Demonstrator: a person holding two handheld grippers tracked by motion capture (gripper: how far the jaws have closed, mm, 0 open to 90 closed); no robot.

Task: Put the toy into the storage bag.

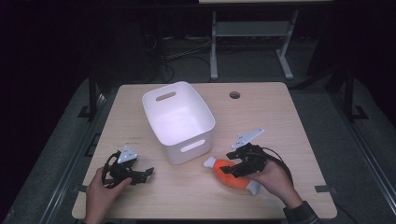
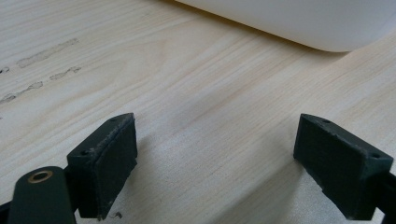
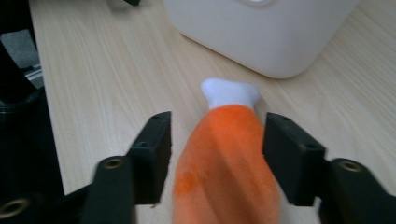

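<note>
In the right gripper view the two black pads (image 3: 155, 154) of the right gripper (image 3: 217, 156) stand partly apart on either side of an orange plush toy (image 3: 226, 163), with a thin gap showing between each pad and the plush, so the toy sits between the jaws without being pinched. The toy is shaped like a drumstick, its orange body running up between the jaws to a white knobbed end (image 3: 230, 92) that points toward the near wall of a white bin (image 3: 261, 37). In the high view the right gripper (image 1: 237, 164) hangs over the toy (image 1: 229, 173), which lies on the wooden table (image 1: 187, 196) just beside the bin's near right corner, one white end toward the bin (image 1: 178, 122) and the other toward the person's right hand (image 1: 275, 179). In the left gripper view the pads (image 2: 105, 161) of the left gripper (image 2: 215, 163) are spread wide with bare tabletop between them and the bin's rounded bottom edge (image 2: 299, 23) farther ahead. In the high view the left gripper (image 1: 135, 173) rests low by the table's near left part, held in the left hand (image 1: 105, 191), well apart from the toy.
</note>
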